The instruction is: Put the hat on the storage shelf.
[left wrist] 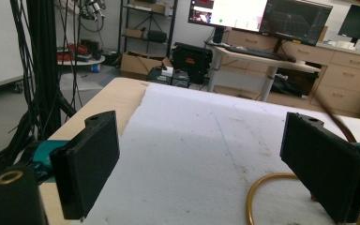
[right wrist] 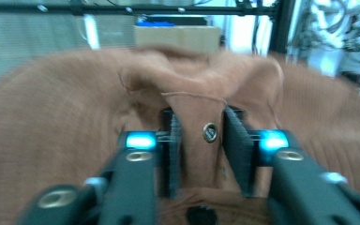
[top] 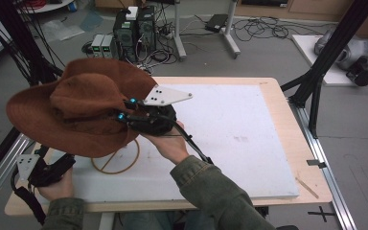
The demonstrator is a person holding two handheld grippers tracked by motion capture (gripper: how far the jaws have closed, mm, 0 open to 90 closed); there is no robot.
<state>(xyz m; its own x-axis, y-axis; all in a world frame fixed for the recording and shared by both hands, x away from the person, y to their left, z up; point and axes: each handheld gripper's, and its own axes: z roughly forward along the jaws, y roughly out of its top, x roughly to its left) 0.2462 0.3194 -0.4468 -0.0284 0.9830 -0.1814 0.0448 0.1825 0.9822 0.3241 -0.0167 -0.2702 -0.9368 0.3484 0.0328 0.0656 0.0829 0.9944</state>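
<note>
A brown felt hat [top: 76, 105] hangs tilted over the table's left part, above a yellow ring [top: 124, 160] lying on the white board. From the right, my right gripper [top: 124, 111] reaches into the crown. In the right gripper view its jaws [right wrist: 201, 140] stand on either side of a raised fold of the hat [right wrist: 51, 117] that bears a metal rivet [right wrist: 210, 132]; the fold fills the gap and I see no squeeze. Low at the near left corner, my left gripper [top: 64, 163] has its jaws [left wrist: 206, 173] wide open with nothing between them. The ring [left wrist: 262, 185] curves just past its right jaw.
A white foam board [top: 230, 129] covers most of the wooden table [top: 294, 139]. A black frame post [top: 316, 81] rises at the right edge. Computers and cables [top: 134, 33] sit on the floor beyond the far edge.
</note>
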